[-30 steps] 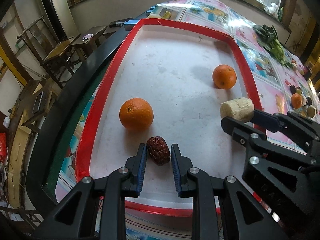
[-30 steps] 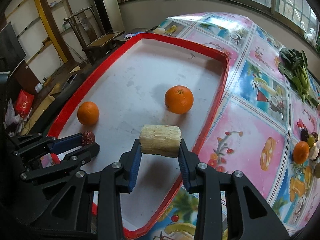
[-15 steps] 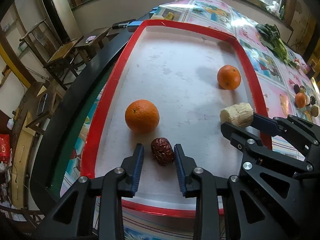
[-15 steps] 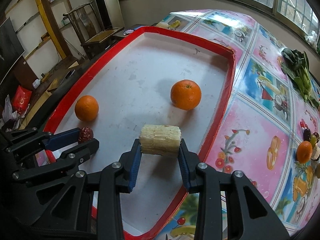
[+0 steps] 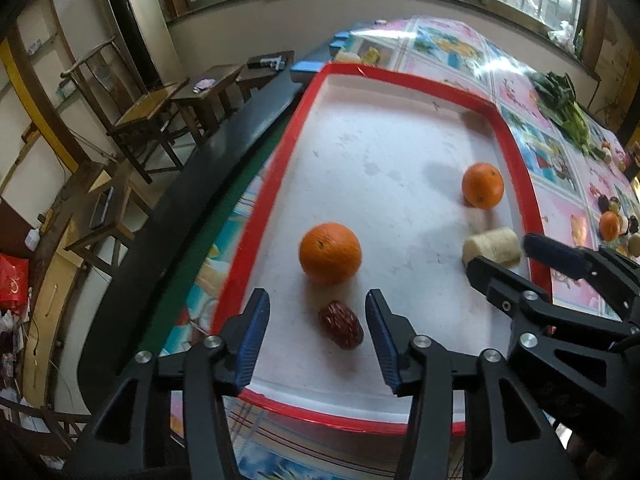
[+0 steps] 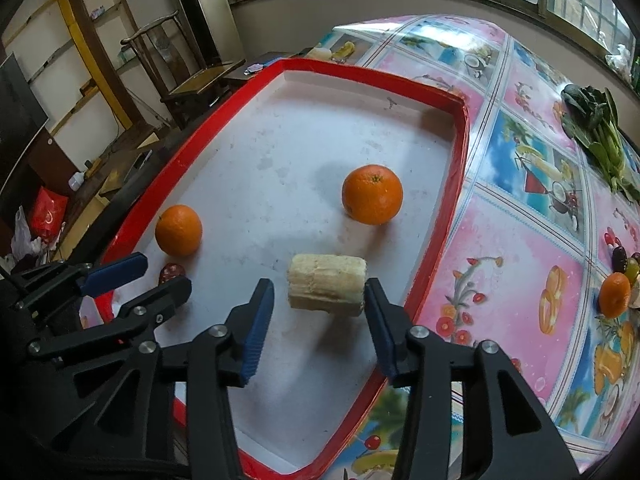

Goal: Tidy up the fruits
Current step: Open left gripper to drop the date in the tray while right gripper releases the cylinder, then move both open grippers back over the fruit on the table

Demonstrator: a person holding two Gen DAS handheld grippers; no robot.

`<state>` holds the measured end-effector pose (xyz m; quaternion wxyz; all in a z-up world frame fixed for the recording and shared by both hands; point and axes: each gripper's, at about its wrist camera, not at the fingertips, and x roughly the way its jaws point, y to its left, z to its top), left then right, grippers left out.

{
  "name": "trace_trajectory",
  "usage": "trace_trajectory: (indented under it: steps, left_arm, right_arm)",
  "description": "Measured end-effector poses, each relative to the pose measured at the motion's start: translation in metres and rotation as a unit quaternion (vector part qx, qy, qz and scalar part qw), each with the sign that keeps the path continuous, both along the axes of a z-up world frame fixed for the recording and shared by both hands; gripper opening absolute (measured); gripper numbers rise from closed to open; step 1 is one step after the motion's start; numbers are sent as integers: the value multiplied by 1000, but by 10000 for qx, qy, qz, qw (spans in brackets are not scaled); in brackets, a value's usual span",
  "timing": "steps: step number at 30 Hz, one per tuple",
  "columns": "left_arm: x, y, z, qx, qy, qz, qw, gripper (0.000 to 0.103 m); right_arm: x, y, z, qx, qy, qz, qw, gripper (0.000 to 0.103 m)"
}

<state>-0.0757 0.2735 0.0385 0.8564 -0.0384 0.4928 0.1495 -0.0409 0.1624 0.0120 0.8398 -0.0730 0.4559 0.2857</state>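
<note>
Lying on the red-rimmed tray (image 5: 520,168) near its front edge, the wrinkled date (image 5: 341,324) sits between the spread left gripper (image 5: 316,332); the right gripper (image 6: 319,312), also spread, flanks the pale banana piece (image 6: 326,289). Both look light and soft, best pinched gently across their middles.

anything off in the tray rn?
One oddity: the pale cob-like chunk between the right tool's open jaws isn't an obvious fruit, unlike the two oranges and the red date in the red-rimmed tray. Nothing spilled.
</note>
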Motion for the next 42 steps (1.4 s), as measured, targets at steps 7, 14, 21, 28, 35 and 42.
trace_trajectory:
  steps: [7,14,21,28,35,42]
  left_arm:
    - [2,-5,10,40,-162,-26,9999,56]
    - [6,-25,22,141,-281,-260,9992,58]
    - [12,-65,31,146,-393,-679,9968,59]
    - [27,-130,38,-67,-446,-1447,9884,60]
    - [51,-200,29,-921,-186,-2389,9665,62]
    - [92,-241,15,-907,-46,-2727,9578,62]
  right_arm:
    - [0,-9,13,182,-127,-165,9996,66]
    - [-5,-23,30,417,-303,-295,9982,67]
    - [-11,-64,45,569,-496,-704,9947,67]
    - [-20,-139,48,588,-670,-1558,9837,67]
    - [-32,-254,32,453,-559,-2819,9567,66]
    - [-17,-327,17,352,-375,-3407,9388,66]
